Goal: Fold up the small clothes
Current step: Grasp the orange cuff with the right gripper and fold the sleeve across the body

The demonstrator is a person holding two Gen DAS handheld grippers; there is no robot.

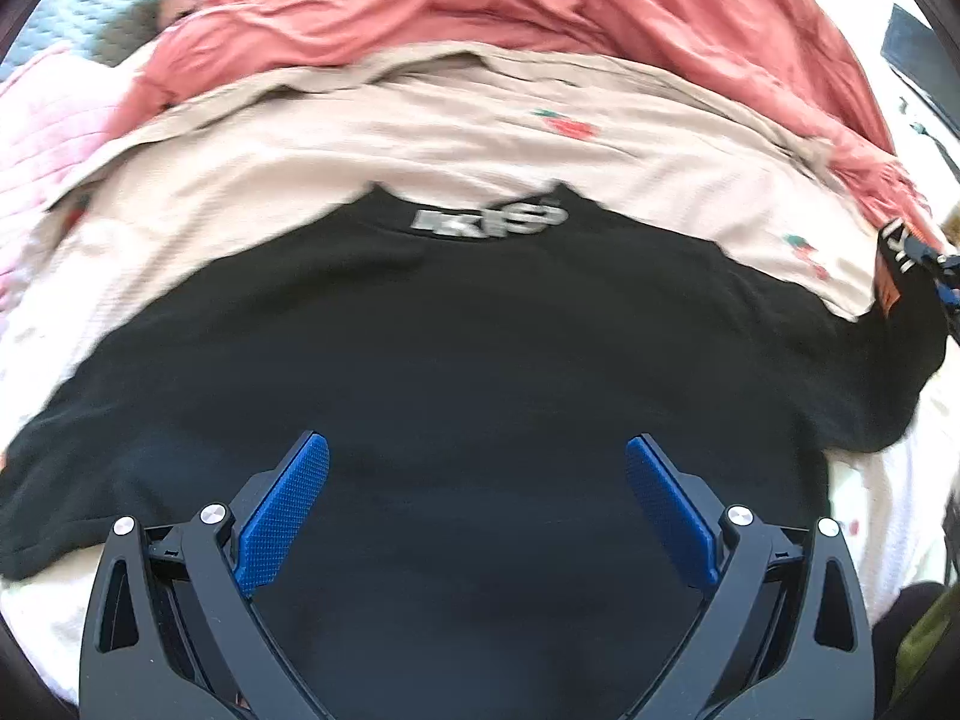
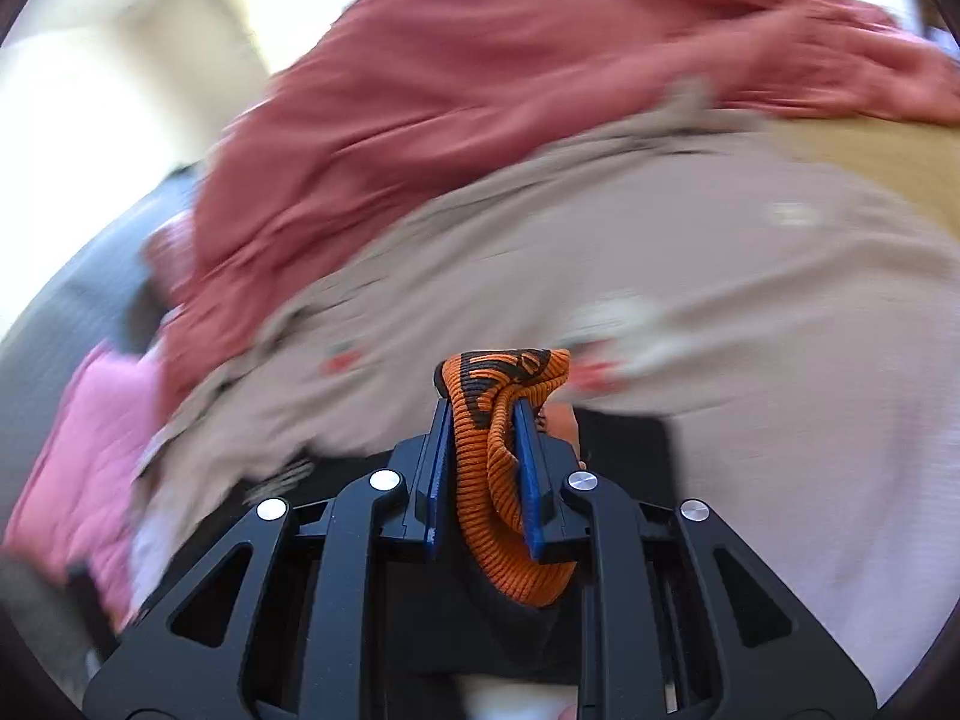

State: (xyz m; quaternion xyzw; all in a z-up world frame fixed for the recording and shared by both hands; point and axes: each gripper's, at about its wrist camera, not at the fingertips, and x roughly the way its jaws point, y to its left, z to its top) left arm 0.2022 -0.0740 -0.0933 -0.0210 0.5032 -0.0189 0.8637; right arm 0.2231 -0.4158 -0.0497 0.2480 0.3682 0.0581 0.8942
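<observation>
A black T-shirt (image 1: pixel 450 360) with a silver logo at its neck lies spread flat, back up, on a beige strawberry-print cloth (image 1: pixel 480 138). My left gripper (image 1: pixel 477 450) is open and empty, hovering over the shirt's lower middle. My right gripper (image 2: pixel 483 414) is shut on the orange-and-black ribbed cuff (image 2: pixel 501 396) of the black shirt's sleeve. That sleeve end and the right gripper show at the far right of the left wrist view (image 1: pixel 906 264). The right wrist view is motion-blurred.
A salmon-red garment (image 1: pixel 540 0) is heaped behind the beige cloth; it also shows in the right wrist view (image 2: pixel 480 90). A pink quilted item (image 1: pixel 42 120) lies at the left, and it shows in the right wrist view (image 2: pixel 84 468). White bedding (image 1: pixel 882 498) lies at the right.
</observation>
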